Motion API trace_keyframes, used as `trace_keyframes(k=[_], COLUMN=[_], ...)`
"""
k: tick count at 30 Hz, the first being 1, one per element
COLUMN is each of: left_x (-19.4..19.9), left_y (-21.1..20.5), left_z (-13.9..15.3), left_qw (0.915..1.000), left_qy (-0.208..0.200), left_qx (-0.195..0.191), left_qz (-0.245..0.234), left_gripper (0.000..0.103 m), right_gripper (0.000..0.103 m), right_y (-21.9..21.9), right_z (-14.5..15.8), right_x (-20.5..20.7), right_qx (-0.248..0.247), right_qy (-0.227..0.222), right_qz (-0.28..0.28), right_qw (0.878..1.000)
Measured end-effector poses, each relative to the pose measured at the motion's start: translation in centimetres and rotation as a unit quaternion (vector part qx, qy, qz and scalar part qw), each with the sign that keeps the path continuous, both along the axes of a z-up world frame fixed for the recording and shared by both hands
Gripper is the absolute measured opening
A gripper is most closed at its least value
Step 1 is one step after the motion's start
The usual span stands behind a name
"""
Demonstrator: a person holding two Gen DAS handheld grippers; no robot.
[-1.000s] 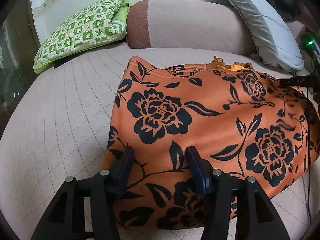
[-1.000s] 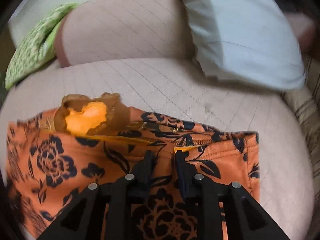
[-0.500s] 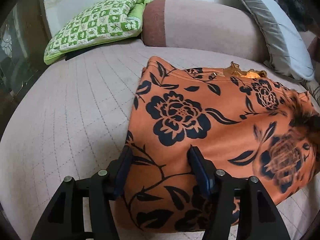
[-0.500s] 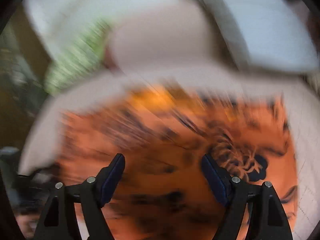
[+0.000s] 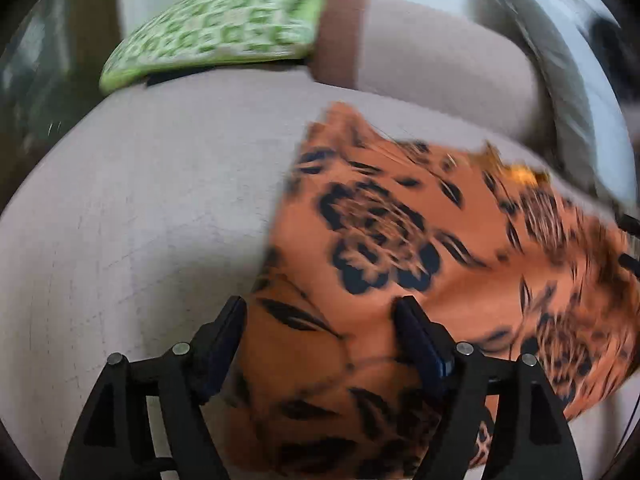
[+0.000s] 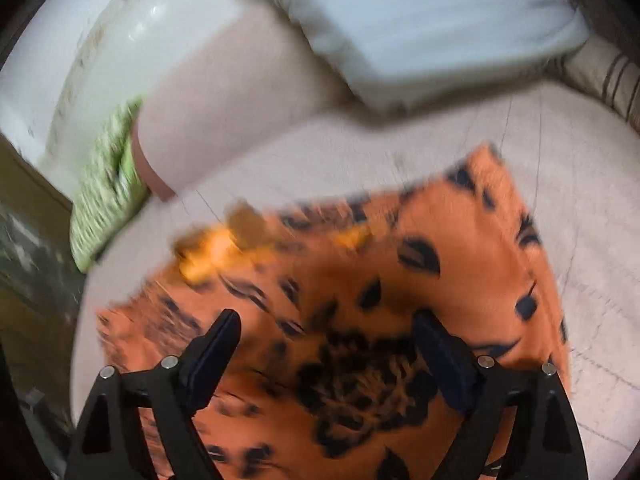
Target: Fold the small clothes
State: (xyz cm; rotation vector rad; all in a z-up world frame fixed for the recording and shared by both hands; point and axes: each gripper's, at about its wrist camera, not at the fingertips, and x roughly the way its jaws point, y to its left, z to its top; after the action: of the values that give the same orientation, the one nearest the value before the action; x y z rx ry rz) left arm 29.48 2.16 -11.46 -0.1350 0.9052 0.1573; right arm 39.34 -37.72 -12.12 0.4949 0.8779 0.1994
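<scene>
Garment: a folded orange cloth garment printed with black flowers and leaves point(image 5: 400, 240) lies flat on the beige quilted bed cover point(image 5: 140, 200), right of centre in the left wrist view and filling the near middle of the right wrist view point(image 6: 360, 300).
Far edge of garment: a crumpled yellow-orange bit point(image 6: 208, 252) pokes out at the far side; blur makes it hard to say whether it is lining or a separate piece.
Left tongs: the black left tongs point(image 5: 320, 320) are spread and widening, hanging over the garment's near left edge, with cloth seen between the two pads but not pinched.
Right tongs: the black right tongs point(image 6: 326, 332) are spread wide and widening too, over the garment's near part, gripping nothing.
Far left: a green-and-white checked cushion point(image 5: 216, 28) rests at the far left of the bed.
Far middle: a beige bolster with a brown end band point(image 5: 420, 60) lies beside the cushion.
Far right: a pale grey pillow point(image 6: 420, 20) leans at the far right, above the bolster.
Sharpness: both views are smeared by motion.
</scene>
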Motion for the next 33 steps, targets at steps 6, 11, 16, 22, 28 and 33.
trace_keyframes(k=[6, 11, 16, 22, 28, 33], left_x=[-0.9, -1.8, -3.5, -1.3, -3.4, -1.6], left_y=[1.3, -0.1, -3.0, -6.7, -6.5, -6.1], left_z=[1.4, 2.7, 4.7, -0.4, 3.2, 0.6], left_qw=[0.9978, 0.9960, 0.9893, 0.9914, 0.9875, 0.9926], left_qy=[-0.048, -0.087, -0.137, 0.009, -0.094, -0.002], left_qx=[0.001, 0.014, 0.001, 0.029, 0.061, 0.058], left_qz=[0.046, 0.013, -0.050, -0.128, -0.111, -0.106], left_gripper=[0.078, 0.078, 0.078, 0.083, 0.085, 0.086], right_gripper=[0.090, 0.089, 0.089, 0.090, 0.086, 0.088], right_y=[-0.3, -1.8, -2.2, -0.3, -1.8, -6.3], right_z=[-2.6, 0.0, 3.4, -5.1, -0.9, -3.0], right_x=[-2.4, -4.9, -11.8, -9.8, -12.5, -17.2], right_qx=[-0.065, -0.051, 0.015, 0.060, 0.064, 0.126], right_qy=[0.061, 0.030, -0.014, 0.100, 0.047, 0.093], right_qz=[0.003, -0.028, -0.037, -0.006, -0.041, -0.137], right_qw=[0.996, 0.998, 0.999, 0.993, 0.996, 0.978])
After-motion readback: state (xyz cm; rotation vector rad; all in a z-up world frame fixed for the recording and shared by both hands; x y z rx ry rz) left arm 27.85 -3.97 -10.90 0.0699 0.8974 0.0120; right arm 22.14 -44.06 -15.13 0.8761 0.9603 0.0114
